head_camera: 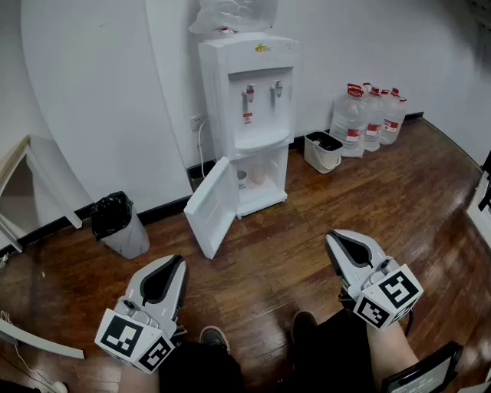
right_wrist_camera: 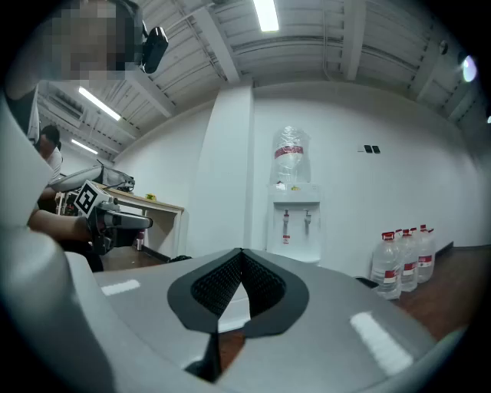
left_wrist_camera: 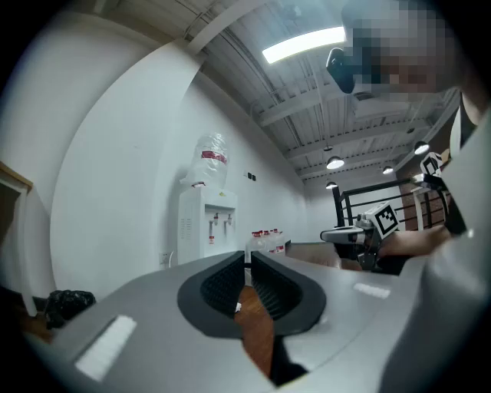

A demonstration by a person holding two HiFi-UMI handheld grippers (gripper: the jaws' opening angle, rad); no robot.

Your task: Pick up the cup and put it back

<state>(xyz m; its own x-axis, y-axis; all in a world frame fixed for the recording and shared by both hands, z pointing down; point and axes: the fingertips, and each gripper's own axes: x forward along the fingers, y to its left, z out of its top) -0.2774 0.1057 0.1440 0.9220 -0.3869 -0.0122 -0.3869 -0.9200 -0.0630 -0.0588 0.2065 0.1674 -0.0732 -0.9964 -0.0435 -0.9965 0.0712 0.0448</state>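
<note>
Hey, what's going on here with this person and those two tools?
A person holds the left hand-held gripper and the right hand-held gripper, both shut and empty, facing a water dispenser. Its lower door hangs open, and what looks like a cup sits inside. Nothing is picked up yet.

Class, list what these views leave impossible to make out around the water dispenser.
Head view: items in the open cabinet too small to call a cup.
Head view: top bottle cut off by the upper edge.
Gripper views: cabinet hidden behind the left gripper and right gripper themselves.
</note>
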